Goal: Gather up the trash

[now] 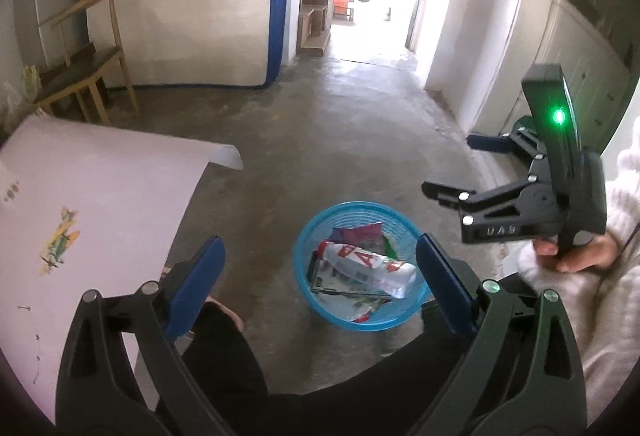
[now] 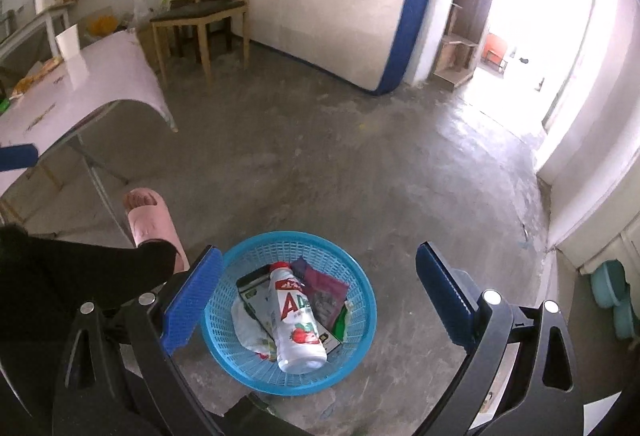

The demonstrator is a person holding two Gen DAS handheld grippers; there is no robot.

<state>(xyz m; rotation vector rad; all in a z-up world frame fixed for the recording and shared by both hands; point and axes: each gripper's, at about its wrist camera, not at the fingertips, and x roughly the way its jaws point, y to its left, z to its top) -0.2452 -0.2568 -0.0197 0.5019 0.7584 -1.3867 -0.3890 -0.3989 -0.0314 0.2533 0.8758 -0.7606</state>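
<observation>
Both my grippers hang over the blue basket (image 2: 360,320), jaws spread and empty.
My left gripper (image 1: 320,276) and right gripper (image 2: 318,288) frame a white strawberry-drink bottle (image 2: 296,328) lying on wrappers.

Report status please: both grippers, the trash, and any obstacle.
Left gripper open, empty. Right gripper open, empty. Bottle and wrappers lying in blue basket on floor. Nothing in the way.

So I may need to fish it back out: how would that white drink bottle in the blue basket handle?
The bottle lies on its side atop wrappers, so it would likely roll or slide if nudged. It looks like empty plastic, probably light. Its glossy label may slip in a claw.
</observation>
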